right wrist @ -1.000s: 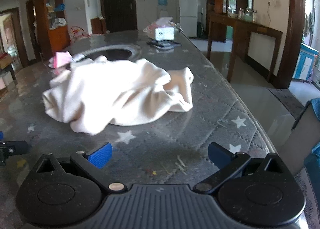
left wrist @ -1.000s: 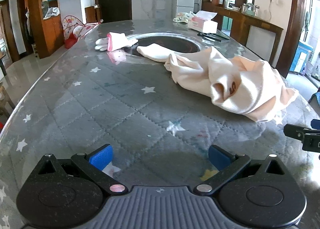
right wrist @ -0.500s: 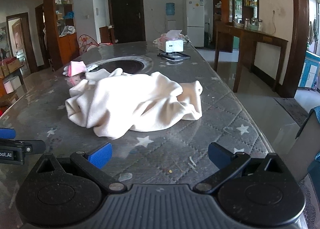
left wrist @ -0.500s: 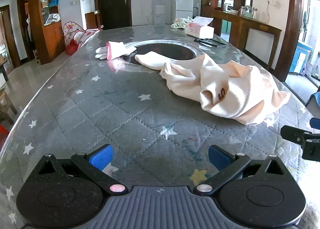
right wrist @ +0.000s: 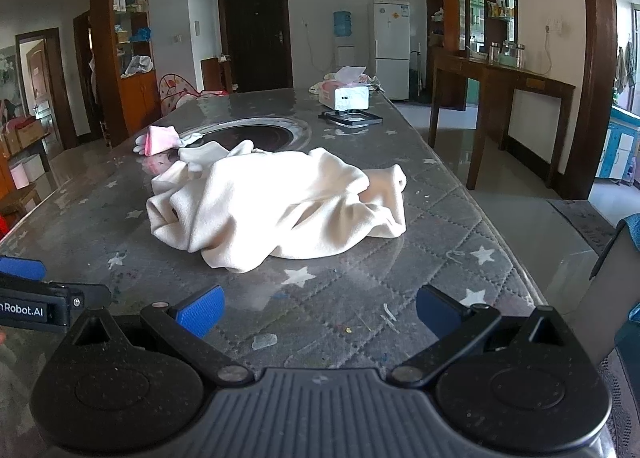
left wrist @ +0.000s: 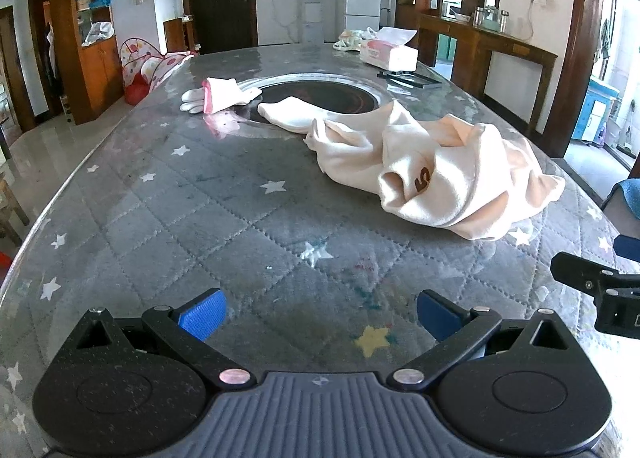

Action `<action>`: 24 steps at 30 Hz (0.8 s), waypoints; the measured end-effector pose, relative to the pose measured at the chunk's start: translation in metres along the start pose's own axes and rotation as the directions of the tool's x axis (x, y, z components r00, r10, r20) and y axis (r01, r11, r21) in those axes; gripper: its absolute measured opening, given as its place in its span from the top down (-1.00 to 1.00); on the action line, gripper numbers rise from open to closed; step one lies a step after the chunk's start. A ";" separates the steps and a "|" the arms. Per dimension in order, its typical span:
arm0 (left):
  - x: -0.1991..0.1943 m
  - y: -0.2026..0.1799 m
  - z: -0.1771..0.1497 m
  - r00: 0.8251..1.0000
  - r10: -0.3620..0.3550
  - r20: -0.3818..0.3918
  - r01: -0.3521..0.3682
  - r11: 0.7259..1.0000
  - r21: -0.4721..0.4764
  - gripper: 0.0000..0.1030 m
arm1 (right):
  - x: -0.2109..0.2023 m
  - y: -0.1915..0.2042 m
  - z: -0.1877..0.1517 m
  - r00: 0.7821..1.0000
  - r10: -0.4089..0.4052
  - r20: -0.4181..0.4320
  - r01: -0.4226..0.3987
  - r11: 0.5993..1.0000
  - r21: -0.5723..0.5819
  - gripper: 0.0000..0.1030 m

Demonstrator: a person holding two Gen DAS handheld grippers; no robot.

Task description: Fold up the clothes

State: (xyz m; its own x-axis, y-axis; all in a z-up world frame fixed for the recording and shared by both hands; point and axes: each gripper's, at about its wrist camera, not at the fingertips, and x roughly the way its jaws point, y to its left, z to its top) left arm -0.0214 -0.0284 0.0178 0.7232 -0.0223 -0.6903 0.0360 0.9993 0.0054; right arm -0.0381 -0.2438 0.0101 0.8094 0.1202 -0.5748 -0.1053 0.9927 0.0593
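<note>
A crumpled cream garment (left wrist: 436, 174) with a brown "5" on it lies in a heap on the grey quilted star-pattern table (left wrist: 224, 226); one sleeve stretches toward the round inset hob. In the right wrist view the same garment (right wrist: 276, 206) lies straight ahead. My left gripper (left wrist: 318, 314) stands open over bare table, well short of the garment and to its left. My right gripper (right wrist: 318, 312) is open too, near the table's front edge, with nothing between its fingers. Each gripper's tip shows at the edge of the other's view.
A pink and white glove pair (left wrist: 218, 96) lies by the round hob (left wrist: 320, 98). A tissue box (left wrist: 388, 54) and a flat black frame (left wrist: 408, 78) sit at the far end. The table's right edge (right wrist: 516, 258) drops to the floor; a wooden side table (right wrist: 504, 90) stands beyond.
Both grippers have pulled back and risen, so the garment looks farther away in both views. The garment has not moved. Both grippers stay open.
</note>
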 end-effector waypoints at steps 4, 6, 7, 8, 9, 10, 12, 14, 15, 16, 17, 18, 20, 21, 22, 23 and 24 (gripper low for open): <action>0.001 0.000 0.000 1.000 -0.004 -0.014 0.004 1.000 -0.008 -1.00 | -0.001 0.000 -0.001 1.000 0.002 -0.009 -0.002 1.000 -0.004 -1.00; 0.001 -0.001 0.000 1.000 -0.004 -0.013 0.003 1.000 -0.004 -1.00 | -0.002 0.001 -0.002 1.000 0.005 -0.013 -0.005 1.000 -0.007 -1.00; 0.000 -0.001 -0.001 1.000 0.000 -0.011 0.000 1.000 0.000 -1.00 | -0.002 0.002 -0.002 1.000 0.007 -0.015 -0.008 1.000 -0.008 -1.00; 0.000 -0.002 -0.001 1.000 0.005 -0.008 -0.005 1.000 0.005 -1.00 | -0.002 0.002 -0.002 1.000 0.008 -0.016 -0.009 1.000 -0.009 -1.00; -0.001 -0.003 -0.001 1.000 0.010 -0.005 -0.010 1.000 0.010 -1.00 | -0.001 0.003 -0.002 1.000 0.009 -0.017 -0.010 1.000 -0.010 -1.00; -0.001 -0.004 -0.001 1.000 0.017 -0.002 -0.017 1.000 0.017 -1.00 | -0.001 0.003 -0.002 1.000 0.010 -0.018 -0.011 1.000 -0.010 -1.00; -0.001 -0.006 0.000 0.999 0.033 0.008 -0.033 0.999 0.032 -1.00 | -0.001 0.004 -0.001 1.000 0.012 -0.020 -0.013 1.000 -0.012 -1.00; -0.001 -0.007 0.000 0.999 0.043 0.010 -0.043 0.998 0.036 -1.00 | 0.000 0.005 -0.001 1.000 0.014 -0.022 -0.014 1.000 -0.014 -1.00; -0.001 -0.007 0.000 0.999 0.041 0.009 -0.042 0.999 0.034 -1.00 | 0.000 0.006 -0.001 1.000 0.015 -0.023 -0.015 1.000 -0.015 -1.00; -0.001 -0.006 0.001 0.999 0.038 0.007 -0.038 0.999 0.032 -1.00 | 0.000 0.006 -0.001 1.000 0.016 -0.024 -0.016 1.000 -0.016 -1.00; -0.001 -0.006 0.001 0.999 0.037 0.006 -0.037 0.999 0.031 -1.00 | 0.000 0.007 -0.001 1.000 0.017 -0.025 -0.017 1.000 -0.017 -1.00; 0.000 -0.005 0.002 0.999 0.036 0.004 -0.036 0.999 0.030 -1.00 | 0.000 0.007 -0.001 0.999 0.018 -0.026 -0.018 1.000 -0.018 -1.00; 0.001 -0.006 0.002 0.999 0.038 0.000 -0.038 0.999 0.032 -1.00 | 0.001 0.008 0.000 0.999 0.020 -0.029 -0.020 1.000 -0.019 -1.00; 0.002 -0.006 0.002 0.999 0.037 -0.003 -0.037 0.999 0.032 -1.00 | 0.001 0.009 0.000 0.999 0.021 -0.030 -0.021 1.000 -0.020 -1.00; 0.003 -0.006 0.003 0.999 0.037 -0.006 -0.036 0.999 0.032 -1.00 | 0.001 0.009 0.000 0.999 0.022 -0.031 -0.022 1.000 -0.021 -1.00; 0.003 -0.006 0.003 0.999 0.036 -0.008 -0.036 0.999 0.032 -1.00 | 0.001 0.009 0.000 0.999 0.022 -0.032 -0.023 1.000 -0.021 -1.00; 0.003 -0.006 0.003 0.999 0.037 -0.010 -0.037 0.999 0.032 -1.00 | 0.002 0.010 0.000 0.999 0.022 -0.033 -0.023 1.000 -0.021 -1.00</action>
State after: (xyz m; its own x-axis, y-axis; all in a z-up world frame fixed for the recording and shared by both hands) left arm -0.0174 -0.0350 0.0175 0.7172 0.0149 -0.6967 0.0315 0.9981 0.0537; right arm -0.0375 -0.2341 0.0100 0.7871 0.1419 -0.6003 -0.1361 0.9892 0.0553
